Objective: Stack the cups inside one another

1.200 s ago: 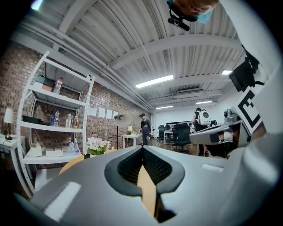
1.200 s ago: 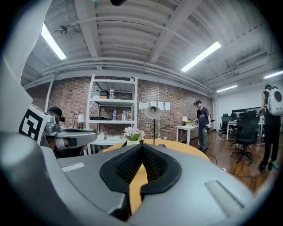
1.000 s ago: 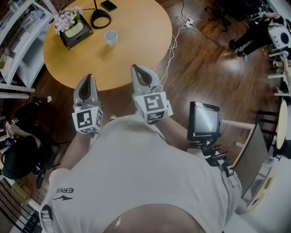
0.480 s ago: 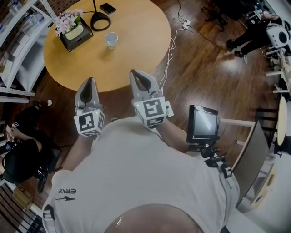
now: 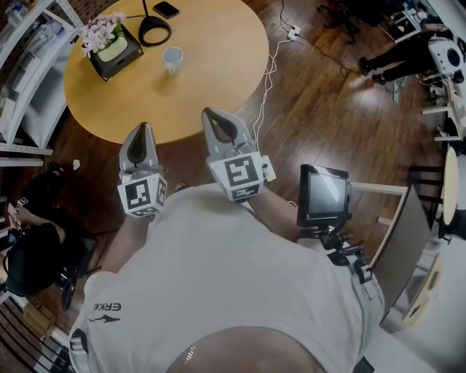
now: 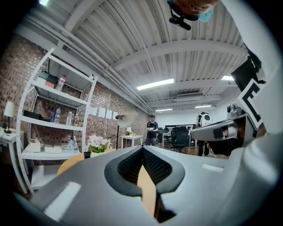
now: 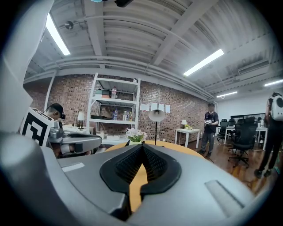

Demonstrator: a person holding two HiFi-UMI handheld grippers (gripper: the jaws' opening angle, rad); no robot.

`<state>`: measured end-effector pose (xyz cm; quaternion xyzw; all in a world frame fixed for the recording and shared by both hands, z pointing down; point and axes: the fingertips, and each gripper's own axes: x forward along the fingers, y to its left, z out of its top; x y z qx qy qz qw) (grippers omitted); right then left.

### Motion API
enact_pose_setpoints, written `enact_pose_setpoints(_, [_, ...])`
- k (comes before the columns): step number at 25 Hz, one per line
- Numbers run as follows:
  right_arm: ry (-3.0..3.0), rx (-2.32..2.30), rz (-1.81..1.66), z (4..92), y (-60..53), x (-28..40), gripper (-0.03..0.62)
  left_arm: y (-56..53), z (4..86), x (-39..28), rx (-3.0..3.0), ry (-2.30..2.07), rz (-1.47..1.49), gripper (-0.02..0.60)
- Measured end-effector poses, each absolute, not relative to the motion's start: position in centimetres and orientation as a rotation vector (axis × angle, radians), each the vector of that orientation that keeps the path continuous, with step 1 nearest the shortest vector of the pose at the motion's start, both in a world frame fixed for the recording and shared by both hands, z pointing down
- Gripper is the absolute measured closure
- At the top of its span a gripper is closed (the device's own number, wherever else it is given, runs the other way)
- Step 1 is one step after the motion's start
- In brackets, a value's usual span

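Both grippers are hovering side by side at the near edge of the round wooden surface, pointing across it and not touching each other. The left gripper is showing its fingers pressed fully together and gripping nothing; only the surface's tan top is showing through the slot below the tips. The right gripper is presenting the same condition: fingers meeting tip to tip, nothing between them. The cup, pale and upright, is standing on the far-left part of the surface, well apart from both grippers. Whether another cup is nested inside it cannot be told. A black box of flowers is sitting at the surface's far-left rim. A lamp base and a phone are lying along its far rim. A white cable is trailing over the floor off the surface's right edge.
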<state>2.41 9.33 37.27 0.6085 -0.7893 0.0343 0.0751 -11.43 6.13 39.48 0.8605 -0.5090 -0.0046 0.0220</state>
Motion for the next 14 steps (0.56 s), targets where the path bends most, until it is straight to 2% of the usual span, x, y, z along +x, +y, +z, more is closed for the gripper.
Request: enact_pose_setpoints(14, [-2.366,1.804,0.085,37.4,8.6,2.2,0.582,5.6,39.7,-10.9,2.671,-1.555,-0.019,0.580])
